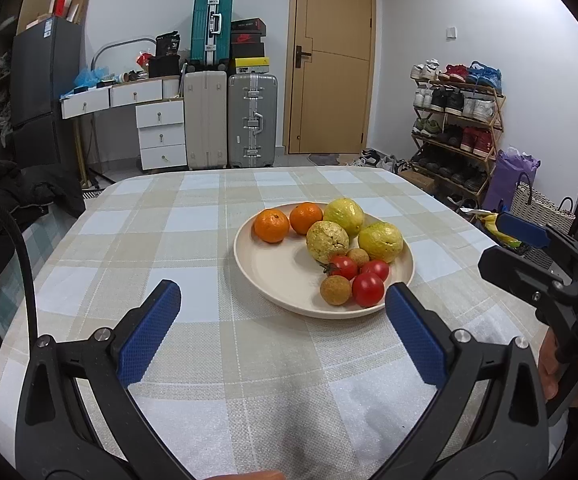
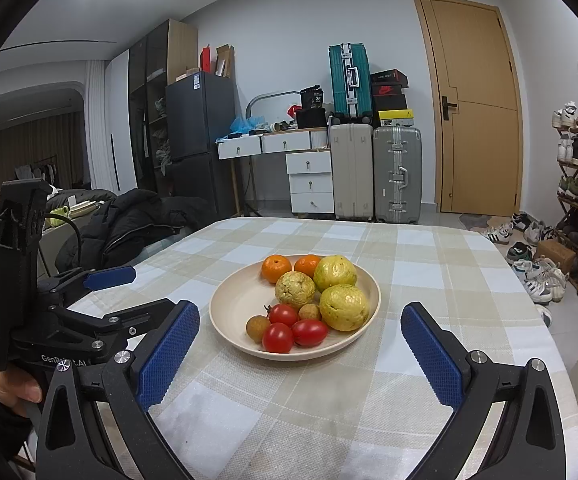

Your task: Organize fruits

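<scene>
Three bumpy guavas (image 2: 344, 306), glossy tomatoes (image 2: 277, 337), round smooth plate (image 2: 233, 300)

- A plate (image 2: 363, 330) is set on the table (image 2: 429, 380).
- Oranges (image 2: 276, 268) are placed at the plate's far side, guavas (image 2: 343, 307) mid-right, tomatoes (image 2: 277, 337) nearest.

Both claws are showing black angular frames studded with silver screws, and blue cross-hatched pads (image 1: 149, 330) line the fingers. White "GenRobot.AI" lettering (image 2: 64, 359) is running along the left claw (image 1: 283, 328); a black cable (image 1: 17, 240) is looping behind it.
</scene>
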Demonstrator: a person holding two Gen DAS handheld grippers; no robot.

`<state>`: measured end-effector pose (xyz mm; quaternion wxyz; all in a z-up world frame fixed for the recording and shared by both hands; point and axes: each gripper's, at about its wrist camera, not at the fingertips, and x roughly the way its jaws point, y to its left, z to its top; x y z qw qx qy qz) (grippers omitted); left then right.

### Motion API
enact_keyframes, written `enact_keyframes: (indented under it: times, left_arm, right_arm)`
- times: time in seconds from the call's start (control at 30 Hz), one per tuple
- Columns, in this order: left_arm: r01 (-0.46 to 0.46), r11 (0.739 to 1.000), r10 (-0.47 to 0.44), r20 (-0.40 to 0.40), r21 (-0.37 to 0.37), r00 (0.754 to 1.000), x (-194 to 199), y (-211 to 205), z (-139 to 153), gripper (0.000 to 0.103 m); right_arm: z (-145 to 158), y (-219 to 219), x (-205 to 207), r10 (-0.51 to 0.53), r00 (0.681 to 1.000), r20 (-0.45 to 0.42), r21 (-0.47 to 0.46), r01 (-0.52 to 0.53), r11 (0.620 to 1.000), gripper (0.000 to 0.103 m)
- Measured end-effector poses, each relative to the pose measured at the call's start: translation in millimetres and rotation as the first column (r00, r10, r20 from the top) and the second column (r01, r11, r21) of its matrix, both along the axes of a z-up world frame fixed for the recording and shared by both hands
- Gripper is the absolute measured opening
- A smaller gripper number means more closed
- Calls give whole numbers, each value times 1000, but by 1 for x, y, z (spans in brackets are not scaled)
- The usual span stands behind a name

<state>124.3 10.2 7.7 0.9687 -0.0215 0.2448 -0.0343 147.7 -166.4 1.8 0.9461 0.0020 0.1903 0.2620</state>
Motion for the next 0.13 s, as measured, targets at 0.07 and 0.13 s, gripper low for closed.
enact_keyframes:
  times: [0.07,0.13]
  left_arm:
    - [-2,1000,2,0,1,1000,0,0,0,102]
    - [-3,1000,3,-1,-1,1000,-1,0,0,102]
  right_arm:
    - [0,0,0,-1,1000,0,-1,1,1000,103]
    - [0,0,1,0,1000,0,-1,0,1000,103]
